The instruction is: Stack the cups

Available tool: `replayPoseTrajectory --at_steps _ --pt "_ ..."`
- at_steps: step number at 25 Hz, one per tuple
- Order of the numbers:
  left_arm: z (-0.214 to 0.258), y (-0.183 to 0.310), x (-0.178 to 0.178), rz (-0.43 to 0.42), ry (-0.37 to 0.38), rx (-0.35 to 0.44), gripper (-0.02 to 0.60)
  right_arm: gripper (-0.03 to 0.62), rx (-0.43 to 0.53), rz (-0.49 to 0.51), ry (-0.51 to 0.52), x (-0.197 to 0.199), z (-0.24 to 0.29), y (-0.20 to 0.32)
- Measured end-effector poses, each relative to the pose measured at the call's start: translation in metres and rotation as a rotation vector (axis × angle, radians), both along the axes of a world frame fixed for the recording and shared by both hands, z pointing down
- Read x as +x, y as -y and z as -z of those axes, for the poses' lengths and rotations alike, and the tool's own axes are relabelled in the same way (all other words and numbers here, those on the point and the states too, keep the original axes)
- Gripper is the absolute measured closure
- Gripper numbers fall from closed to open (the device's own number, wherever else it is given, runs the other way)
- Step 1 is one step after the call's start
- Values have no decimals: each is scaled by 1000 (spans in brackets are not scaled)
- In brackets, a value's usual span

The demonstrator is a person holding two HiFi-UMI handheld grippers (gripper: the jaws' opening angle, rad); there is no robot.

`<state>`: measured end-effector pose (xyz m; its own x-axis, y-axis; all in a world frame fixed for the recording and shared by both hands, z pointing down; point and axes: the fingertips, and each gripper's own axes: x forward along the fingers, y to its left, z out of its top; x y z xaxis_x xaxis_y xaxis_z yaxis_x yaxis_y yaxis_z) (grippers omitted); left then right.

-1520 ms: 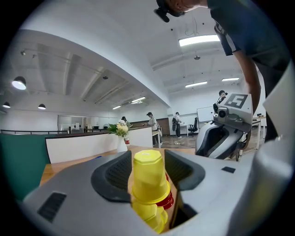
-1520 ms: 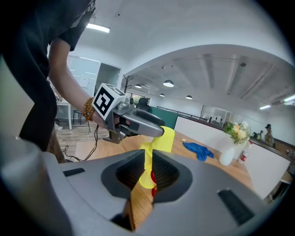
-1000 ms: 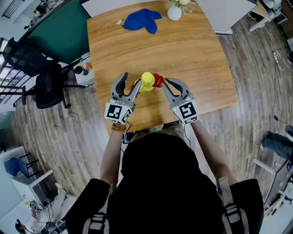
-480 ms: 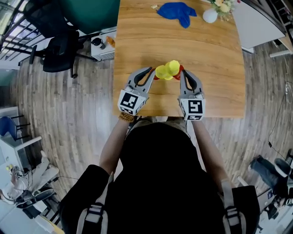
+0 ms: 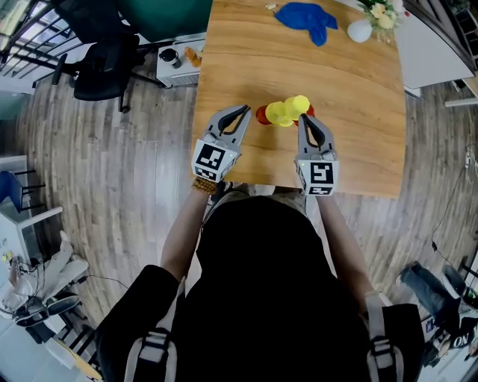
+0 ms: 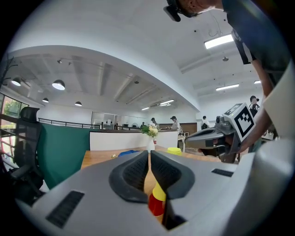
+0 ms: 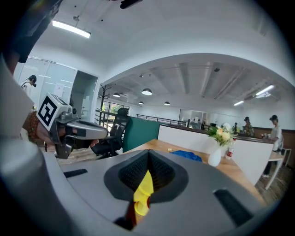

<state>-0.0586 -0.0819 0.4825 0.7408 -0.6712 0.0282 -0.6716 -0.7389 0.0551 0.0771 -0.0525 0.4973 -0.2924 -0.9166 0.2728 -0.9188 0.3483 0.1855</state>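
Observation:
A cluster of yellow cups (image 5: 287, 110) with red cups (image 5: 262, 114) showing at both sides sits on the wooden table (image 5: 358, 149) near its front edge. My left gripper (image 5: 245, 110) is just left of the cluster, and its jaws are shut with nothing between the pads. My right gripper (image 5: 305, 119) is at the cluster's near right side, also shut and empty. In the left gripper view the shut left gripper (image 6: 149, 154) shows yellow and red cups (image 6: 156, 198) through the slit below the pads. The right gripper view shows the same under the right gripper (image 7: 147, 156), as a yellow cup (image 7: 142, 193).
A blue cloth (image 5: 308, 16) and a white vase with flowers (image 5: 360, 30) lie at the table's far side. A black office chair (image 5: 104, 63) and a small side unit (image 5: 179, 56) stand on the floor to the left. The table's front edge runs just behind both grippers.
The left gripper's jaws, wide open a second ago, have closed; the right jaws closed too. Both grippers have drawn back a little from the cups.

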Motion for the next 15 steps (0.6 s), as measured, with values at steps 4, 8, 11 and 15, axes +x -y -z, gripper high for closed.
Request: replayPoseTrajectory --at_steps 4,8,11,15 --pt "2 10 -13 20 -3 -8 546 589 -14 0 -12 2 -4 -1" --pt "0 14 -15 13 -3 -27 546 589 -31 -10 -19 6 -9 2" --pt "-2 15 -13 6 -10 -34 546 589 -33 -21 -16 8 -8 7" --pt "-12 11 -11 -4 -11 -74 546 589 -50 -49 8 16 -12 8"
